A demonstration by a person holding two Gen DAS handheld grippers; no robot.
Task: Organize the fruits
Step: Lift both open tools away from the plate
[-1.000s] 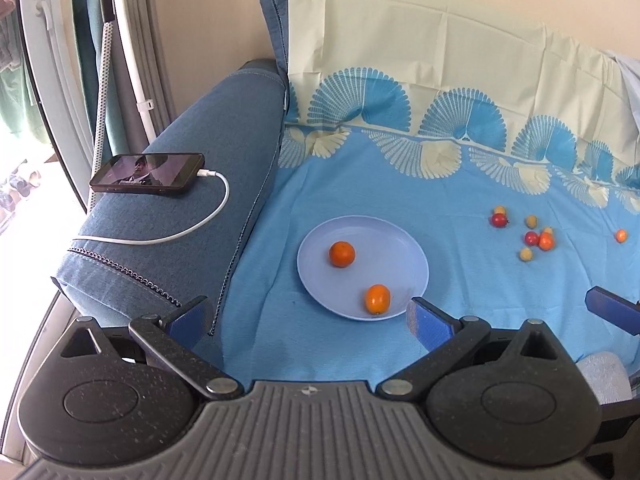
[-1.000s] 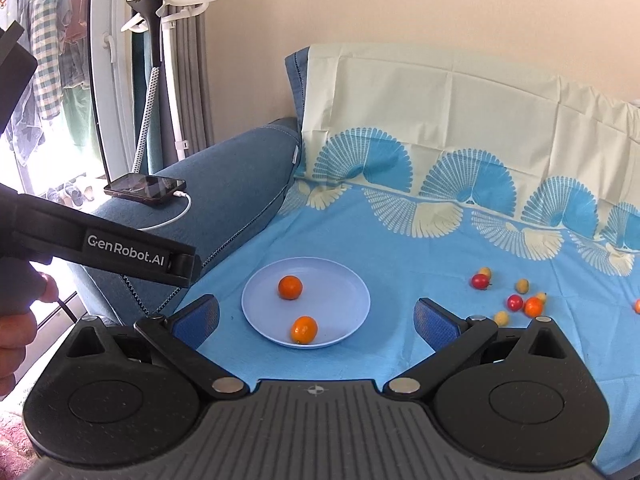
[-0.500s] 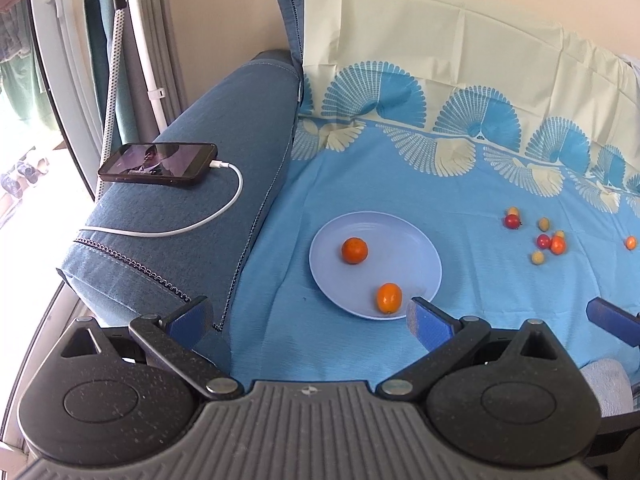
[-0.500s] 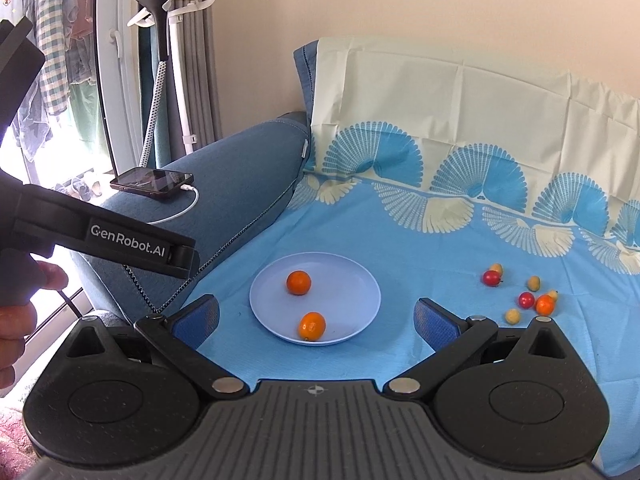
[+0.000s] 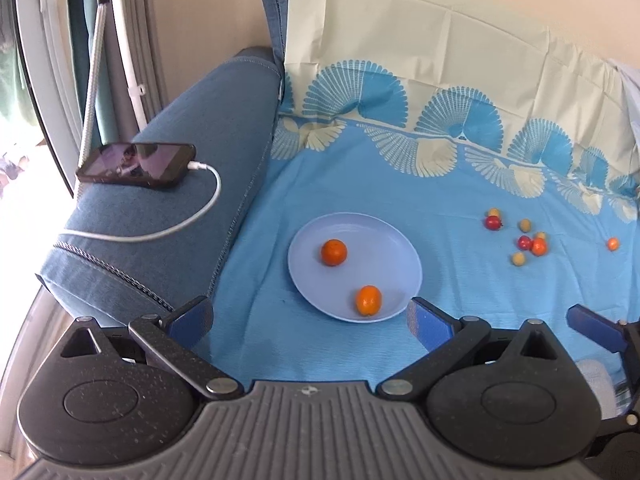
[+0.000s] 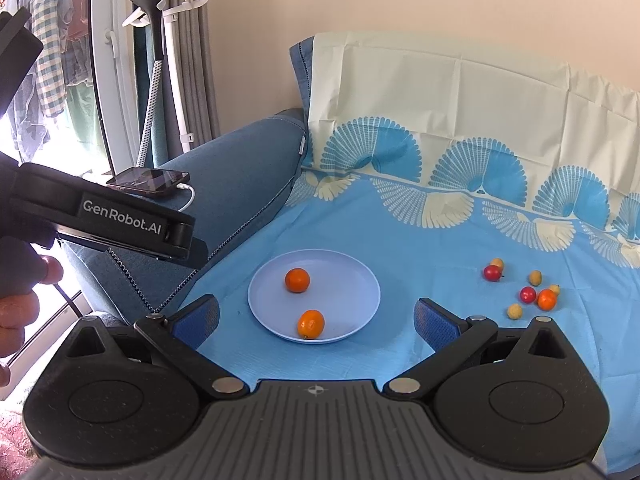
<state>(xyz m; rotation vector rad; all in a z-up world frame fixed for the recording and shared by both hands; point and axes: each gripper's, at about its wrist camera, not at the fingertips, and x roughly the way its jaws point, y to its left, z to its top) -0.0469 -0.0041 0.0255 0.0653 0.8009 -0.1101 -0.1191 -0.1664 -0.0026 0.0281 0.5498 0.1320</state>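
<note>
item: both my left gripper [image 5: 308,316] and right gripper [image 6: 316,320] spread wide, empty; i'd take one loose fruit [image 6: 546,299] squarely, gently, for the plate [image 6: 352,280].

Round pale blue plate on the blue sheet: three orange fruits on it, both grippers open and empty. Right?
Not quite: the round pale blue plate holds two orange fruits, not three, as the right wrist view shows. Left gripper and right gripper are open and empty.
</note>
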